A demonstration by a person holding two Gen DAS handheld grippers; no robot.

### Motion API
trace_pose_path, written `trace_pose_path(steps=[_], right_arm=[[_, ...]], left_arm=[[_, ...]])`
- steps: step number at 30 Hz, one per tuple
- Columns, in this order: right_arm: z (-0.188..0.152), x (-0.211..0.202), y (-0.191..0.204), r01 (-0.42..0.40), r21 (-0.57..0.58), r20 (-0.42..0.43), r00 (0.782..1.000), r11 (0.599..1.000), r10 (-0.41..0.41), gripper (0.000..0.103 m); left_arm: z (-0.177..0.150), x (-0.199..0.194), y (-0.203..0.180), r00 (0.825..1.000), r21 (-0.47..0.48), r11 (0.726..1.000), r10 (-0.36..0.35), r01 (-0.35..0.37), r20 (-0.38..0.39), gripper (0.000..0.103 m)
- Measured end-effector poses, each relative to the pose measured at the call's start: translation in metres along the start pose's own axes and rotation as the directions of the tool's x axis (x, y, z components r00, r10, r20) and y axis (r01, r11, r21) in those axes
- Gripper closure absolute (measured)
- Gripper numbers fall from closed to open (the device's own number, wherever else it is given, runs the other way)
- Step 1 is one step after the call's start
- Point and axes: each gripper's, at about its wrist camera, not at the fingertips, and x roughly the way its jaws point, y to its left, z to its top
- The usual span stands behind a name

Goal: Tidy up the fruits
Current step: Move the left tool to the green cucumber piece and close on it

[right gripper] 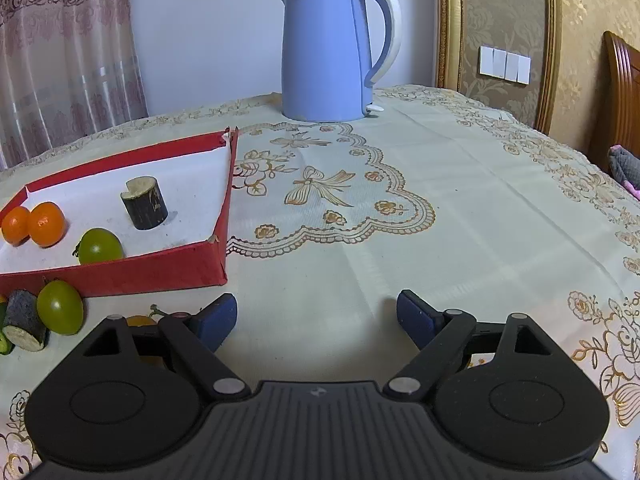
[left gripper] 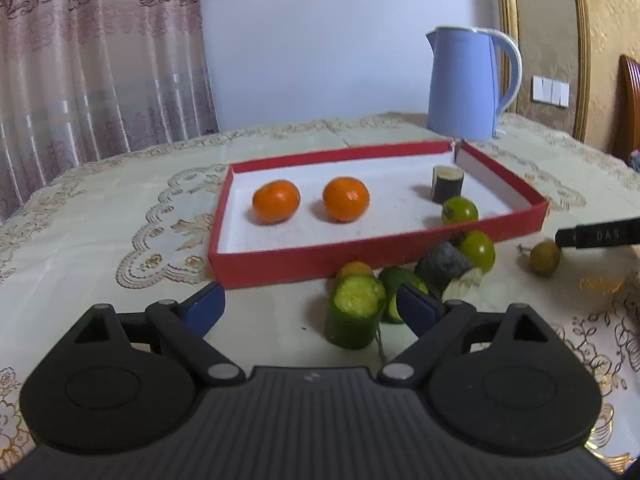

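Observation:
A red tray (left gripper: pixel 280 262) holds two oranges (left gripper: pixel 276 201) (left gripper: pixel 346 199), a dark stump piece (left gripper: pixel 447 184) and a green fruit (left gripper: pixel 460 209). In front of it lie a cucumber piece (left gripper: pixel 354 317), another green piece (left gripper: pixel 396 284), a dark piece (left gripper: pixel 444 266), a green fruit (left gripper: pixel 478 250) and a yellowish fruit (left gripper: pixel 545 257). My left gripper (left gripper: pixel 310 310) is open, the cucumber piece between its fingers. My right gripper (right gripper: pixel 316 316) is open and empty over bare cloth, right of the tray (right gripper: pixel 120 276); its side shows in the left wrist view (left gripper: pixel 600 233).
A blue kettle (right gripper: pixel 332 52) stands at the back of the table, behind the tray. The embroidered tablecloth (right gripper: pixel 440 200) stretches to the right. A wooden chair back (right gripper: pixel 624 92) and a wall switch (right gripper: pixel 505 65) are at the far right.

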Motion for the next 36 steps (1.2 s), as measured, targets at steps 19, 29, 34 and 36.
trace_pose_path(steps=[19, 29, 34, 36], right_arm=[[0.000, 0.000, 0.001, 0.004, -0.012, -0.005, 1.000, 1.000, -0.004, 0.014], [0.000, -0.002, -0.001, -0.012, 0.012, 0.005, 1.000, 1.000, 0.012, 0.013], [-0.004, -0.010, -0.014, -0.041, 0.059, 0.027, 0.999, 0.997, 0.040, 0.013], [-0.007, -0.015, -0.014, -0.032, 0.047, 0.036, 0.999, 0.998, 0.030, 0.013]], left_arm=[[0.002, 0.027, 0.003, 0.994, -0.052, 0.996, -0.082, 0.078, -0.074, 0.056], [-0.002, 0.019, -0.002, 0.995, -0.038, 0.997, -0.075, 0.073, -0.064, 0.074], [-0.005, 0.012, 0.008, 0.999, -0.058, 0.998, -0.004, 0.001, -0.045, 0.074], [-0.005, 0.012, 0.017, 0.999, -0.100, 0.995, 0.016, -0.021, -0.052, 0.074]])
